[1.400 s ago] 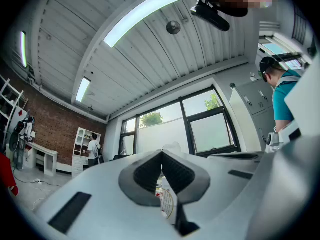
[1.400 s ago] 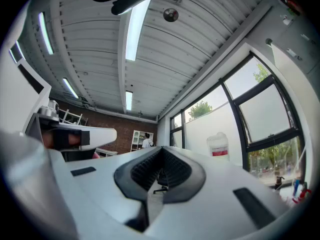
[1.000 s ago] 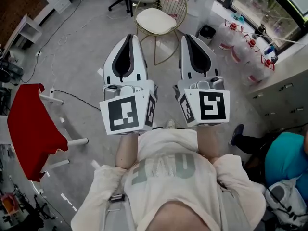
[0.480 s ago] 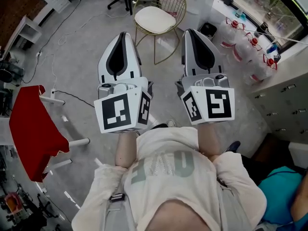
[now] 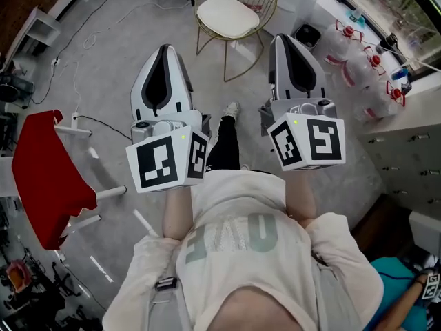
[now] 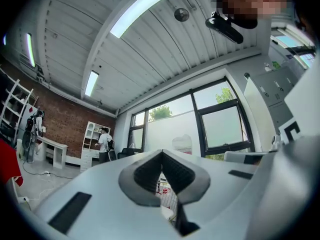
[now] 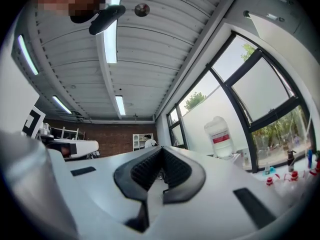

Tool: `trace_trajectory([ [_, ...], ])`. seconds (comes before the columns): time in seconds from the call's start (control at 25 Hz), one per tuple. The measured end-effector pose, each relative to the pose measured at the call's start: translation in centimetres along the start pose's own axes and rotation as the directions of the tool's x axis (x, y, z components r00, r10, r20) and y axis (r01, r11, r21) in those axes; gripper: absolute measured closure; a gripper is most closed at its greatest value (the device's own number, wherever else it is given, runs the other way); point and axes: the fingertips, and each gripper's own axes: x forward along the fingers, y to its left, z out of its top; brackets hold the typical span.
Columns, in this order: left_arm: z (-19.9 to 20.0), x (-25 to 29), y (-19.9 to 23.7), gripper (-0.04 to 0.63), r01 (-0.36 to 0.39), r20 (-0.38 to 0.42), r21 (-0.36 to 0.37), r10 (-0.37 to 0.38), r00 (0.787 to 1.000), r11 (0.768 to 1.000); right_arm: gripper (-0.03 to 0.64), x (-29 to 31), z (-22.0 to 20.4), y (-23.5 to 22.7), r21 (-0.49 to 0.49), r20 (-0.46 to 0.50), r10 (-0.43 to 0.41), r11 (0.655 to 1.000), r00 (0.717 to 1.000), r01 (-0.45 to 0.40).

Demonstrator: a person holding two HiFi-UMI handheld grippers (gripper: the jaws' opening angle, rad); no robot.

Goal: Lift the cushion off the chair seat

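Note:
A cream round cushion (image 5: 227, 14) lies on the seat of a gold wire chair (image 5: 265, 5) at the top middle of the head view, out on the floor. My left gripper (image 5: 165, 48) and right gripper (image 5: 284, 40) are held side by side in front of the person's chest, both short of the chair and touching nothing. Both point slightly upward at the ceiling and windows. The left gripper (image 6: 161, 154) has its pads pressed together with nothing between them. On the right gripper (image 7: 161, 152) the pads also meet empty. A sliver of the chair's wire shows below the left pads.
A red cloth on a white rack (image 5: 43, 174) stands at the left, with cables (image 5: 103, 126) across the grey floor. Water jugs (image 5: 353, 45), a black bin (image 5: 306, 34) and grey drawers (image 5: 406, 143) line the right. The person's leg and shoe (image 5: 229, 112) step forward between the grippers.
The person has stepped toward the chair, a leg now showing between the grippers. Both grippers moved forward and slightly apart. Their jaws stayed shut.

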Motion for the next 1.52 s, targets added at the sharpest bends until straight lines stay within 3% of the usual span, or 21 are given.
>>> trace_trajectory([
  [0.4, -3.3, 10.6, 2.2, 0.581, 0.022, 0.003, 0.006, -0.022, 1.000, 1.000, 0.600, 8.3, -2.6, -3.7, -0.045, 0.022, -0.010, 0.999, 1.000, 0.010],
  [0.96, -4.4, 35.7, 7.7, 0.581, 0.091, 0.039, 0.031, -0.092, 0.995, 0.995, 0.600, 33.4, -6.7, -8.9, -0.062, -0.029, 0.009, 0.998, 1.000, -0.011],
  [1.16, -5.2, 42.6, 9.7, 0.581, 0.109, 0.045, -0.043, -0.108, 0.993, 0.993, 0.600, 39.5, -7.5, -9.7, -0.136, -0.051, 0.000, 0.991, 0.999, -0.007],
  [1.4, -8.4, 47.6, 8.7, 0.581, 0.124, -0.006, -0.067, -0.125, 0.992, 0.990, 0.600, 43.0, -8.1, -12.7, -0.219, -0.076, -0.055, 0.975, 0.996, 0.038],
  [1.52, -8.8, 49.4, 8.0, 0.581, 0.126, -0.017, -0.067, -0.128, 0.992, 0.990, 0.600, 44.7, -8.2, -13.3, -0.207, -0.070, -0.036, 0.978, 0.997, 0.020],
])
